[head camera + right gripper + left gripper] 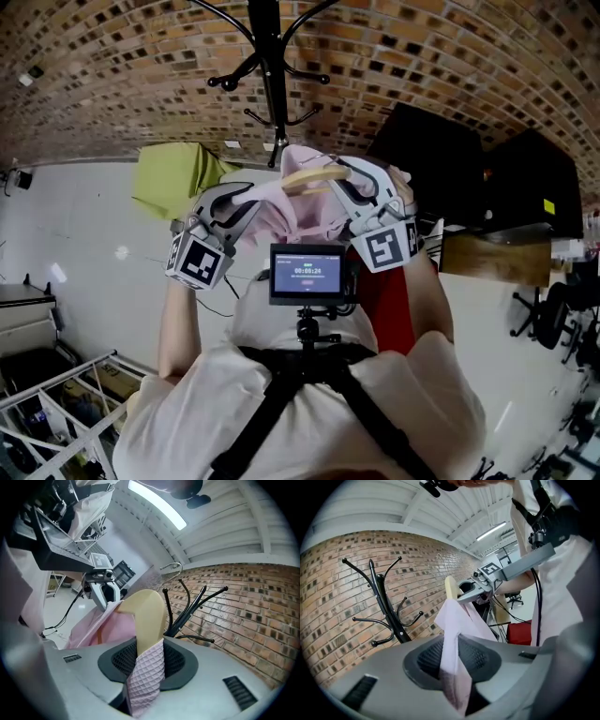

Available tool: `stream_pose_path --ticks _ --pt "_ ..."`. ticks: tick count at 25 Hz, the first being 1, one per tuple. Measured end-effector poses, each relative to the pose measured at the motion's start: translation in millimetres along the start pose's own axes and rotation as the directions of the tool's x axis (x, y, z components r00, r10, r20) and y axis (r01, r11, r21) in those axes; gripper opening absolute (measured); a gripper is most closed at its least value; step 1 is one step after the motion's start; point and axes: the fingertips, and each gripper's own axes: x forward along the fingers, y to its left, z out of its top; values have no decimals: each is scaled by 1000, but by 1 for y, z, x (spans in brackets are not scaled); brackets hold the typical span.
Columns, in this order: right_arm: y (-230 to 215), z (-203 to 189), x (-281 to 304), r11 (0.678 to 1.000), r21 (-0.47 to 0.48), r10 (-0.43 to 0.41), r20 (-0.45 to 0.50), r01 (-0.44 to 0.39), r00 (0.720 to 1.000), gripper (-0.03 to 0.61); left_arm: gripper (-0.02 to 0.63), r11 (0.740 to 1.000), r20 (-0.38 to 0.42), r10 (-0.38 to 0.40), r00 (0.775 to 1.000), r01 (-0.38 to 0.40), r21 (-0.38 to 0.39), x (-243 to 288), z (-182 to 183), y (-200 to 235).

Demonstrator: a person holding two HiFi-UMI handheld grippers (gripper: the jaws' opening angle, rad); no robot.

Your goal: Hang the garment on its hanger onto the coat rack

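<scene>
Left hand-held gripper (452, 660) pinching pale pink garment (457, 620), right hand-held gripper (147, 660) clamping cloth-draped wooden hanger (147, 616)

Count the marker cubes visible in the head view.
2. Left cube on the left claw, left of the small screen; right cube on the right claw, right of it. Left claw grips the pink garment, right claw the hanger. None looks hidden.

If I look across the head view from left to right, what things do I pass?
green cloth → left gripper → pink garment → right gripper → brown wooden board
</scene>
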Motion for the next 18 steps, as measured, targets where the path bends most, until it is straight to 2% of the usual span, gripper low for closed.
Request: stream_pose_path --ticks 4,7,11,13,16,18 --pt "-7 19 14 999 -32 -27 43 28 999 101 128 999 62 43 997 -42 -11 -15 -1 24" --pt "-4 22 19 998 -29 -52 -4 52 999 101 148 999 154 40 987 -40 -5 -29 -4 35" --pt "9 32 35 996 -31 -87 -28 87 996 101 174 997 215 73 974 -69 -28 -59 -27 54" --pt "12 35 40 994 -37 -102 -41 100 994 101 178 995 276 93 957 -80 -58 -74 -30 65" --pt "18 29 42 992 -50 -116 -65 113 991 103 178 975 389 164 906 -90 -202 -94 -28 88" --pt "22 24 43 991 -57 -124 -79 120 989 101 178 972 389 179 904 -100 -213 -99 -38 97"
